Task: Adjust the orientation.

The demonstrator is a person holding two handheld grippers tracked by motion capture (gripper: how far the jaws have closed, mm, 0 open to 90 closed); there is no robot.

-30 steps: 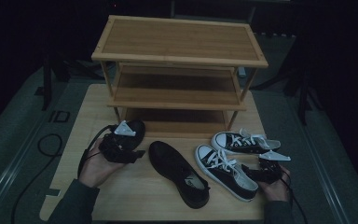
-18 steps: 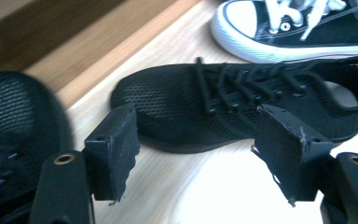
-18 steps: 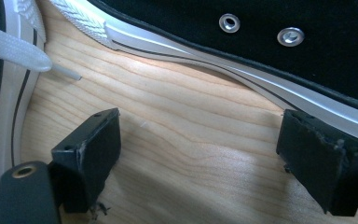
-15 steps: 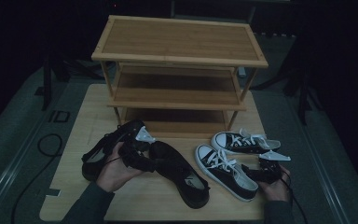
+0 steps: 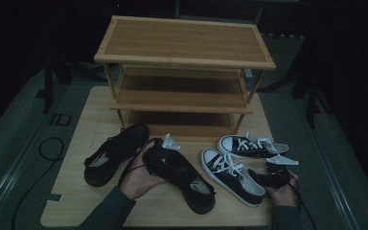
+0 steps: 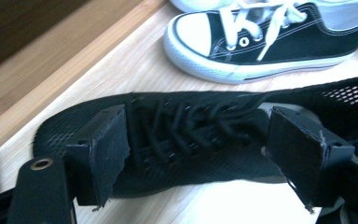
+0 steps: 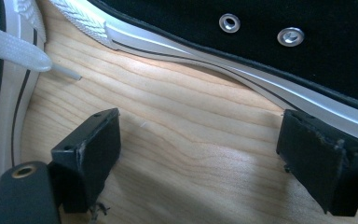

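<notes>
Left gripper (image 5: 159,152) spread wide, jaws just opened, straddling laced middle of black mesh lace-up shoe (image 5: 184,179), pads not touching. Shoe lies mid-tabletop (image 5: 76,191), long axis running toward front edge, crosswise between pads. Right gripper (image 5: 268,176) parted, empty, farther off.

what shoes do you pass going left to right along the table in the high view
black leather shoe → black mesh shoe, with the left tool over its toe end → near black-and-white sneaker → far black-and-white sneaker, which sits further back.
</notes>
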